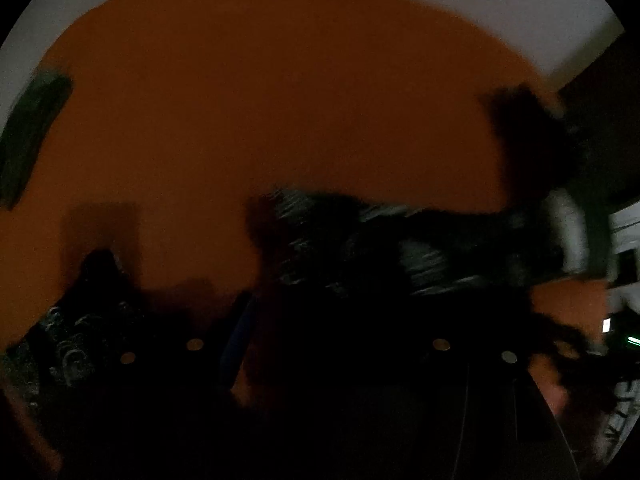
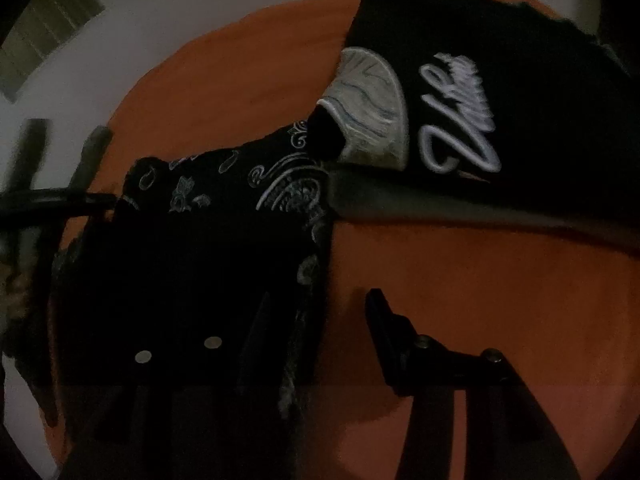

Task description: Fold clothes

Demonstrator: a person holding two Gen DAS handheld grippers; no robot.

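A black cloth printed with a pale paisley pattern [image 2: 256, 184] lies crumpled on the round orange worktop [image 2: 460, 280], running from the centre toward 7 o'clock in the right wrist view. At 2 o'clock sits a folded black garment with white script lettering [image 2: 460, 128], a pale grey patterned piece [image 2: 372, 120] beside it. The right tool [image 2: 316, 312] stands released, one finger over the paisley cloth. The left tool [image 1: 320, 344] is lost in darkness and blur; I cannot tell its state.
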